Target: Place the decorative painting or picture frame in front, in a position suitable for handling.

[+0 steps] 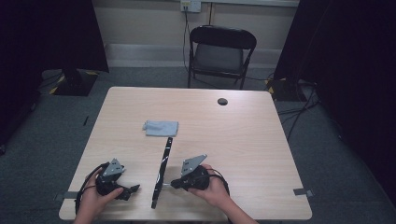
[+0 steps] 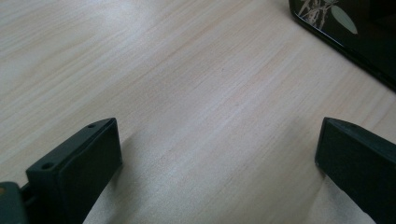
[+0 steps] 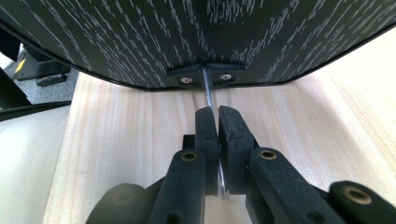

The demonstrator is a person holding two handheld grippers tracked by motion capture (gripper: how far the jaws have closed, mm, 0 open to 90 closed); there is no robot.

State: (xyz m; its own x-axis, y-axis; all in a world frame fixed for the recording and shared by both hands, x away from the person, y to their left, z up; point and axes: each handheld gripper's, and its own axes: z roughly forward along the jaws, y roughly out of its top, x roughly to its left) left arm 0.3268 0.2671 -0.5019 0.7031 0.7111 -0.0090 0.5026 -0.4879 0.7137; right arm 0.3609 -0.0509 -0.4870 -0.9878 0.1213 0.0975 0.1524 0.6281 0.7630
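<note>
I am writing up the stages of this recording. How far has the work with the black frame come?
Done: the right tongs have closed on the thin metal stand behind the black frame, which stands on edge. In hand: that grip. Left: the left tongs are open over bare table; the grey cloth lies untouched.

A pale wooden table (image 1: 243, 140) with a small round hole (image 1: 222, 101) near its far edge. A folded grey cloth (image 1: 161, 128) lies on it. Behind stands a black folding chair (image 1: 220, 55) on grey carpet (image 1: 327, 154), below a wall socket (image 1: 190, 5).
</note>
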